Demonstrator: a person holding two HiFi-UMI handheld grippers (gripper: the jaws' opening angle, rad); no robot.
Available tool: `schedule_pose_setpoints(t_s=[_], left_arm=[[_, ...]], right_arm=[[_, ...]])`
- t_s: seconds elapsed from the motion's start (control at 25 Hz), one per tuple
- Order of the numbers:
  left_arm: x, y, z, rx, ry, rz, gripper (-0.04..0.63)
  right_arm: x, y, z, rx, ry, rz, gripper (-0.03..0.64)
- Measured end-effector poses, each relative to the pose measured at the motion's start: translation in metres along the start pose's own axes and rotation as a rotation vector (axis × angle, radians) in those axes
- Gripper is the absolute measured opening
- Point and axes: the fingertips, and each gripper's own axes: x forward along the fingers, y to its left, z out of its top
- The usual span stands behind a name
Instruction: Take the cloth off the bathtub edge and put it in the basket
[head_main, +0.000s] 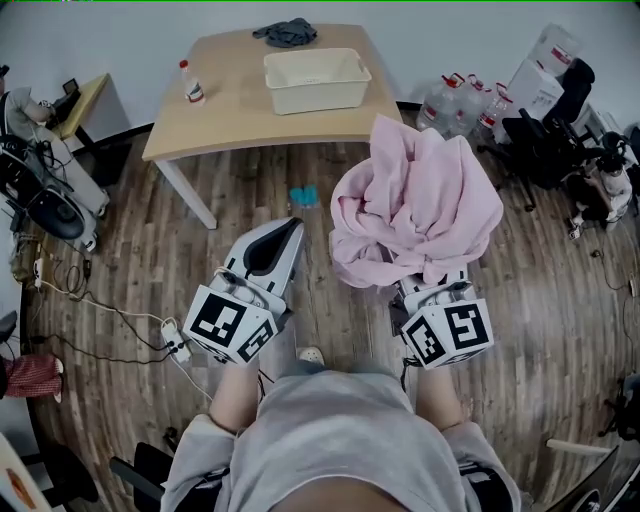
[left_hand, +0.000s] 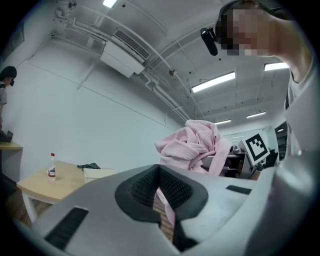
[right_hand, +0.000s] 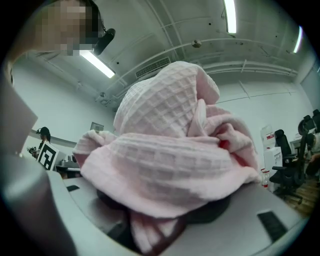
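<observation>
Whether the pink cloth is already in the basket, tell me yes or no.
No: the pink cloth is bunched in the right tongs over the floor, well short of the basket on the table.

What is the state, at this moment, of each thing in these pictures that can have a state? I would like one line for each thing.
left tongs: shut, holding nothing.
right tongs: shut on the pink cloth.
pink cloth: bunched up, held in the air.
basket: upright on the table, empty.
bottle: upright on the table, cap on.
dark cloth: crumpled on the table, behind the basket.
</observation>
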Motion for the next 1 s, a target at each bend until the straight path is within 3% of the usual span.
schedule_pose_setpoints(t_s=[0.44,1.0], left_arm=[[0.029,0.035,0.0,-0.005,0.0,-0.028,-0.003],[0.131,0.091,0.004,0.0,-0.016,0.03,-0.003]], right_arm=[[0.035,-0.008,-0.003,0.013,-0.013,-0.029,0.285],[0.13,-0.085,0.003,0.014,-0.016,0.03,0.285]])
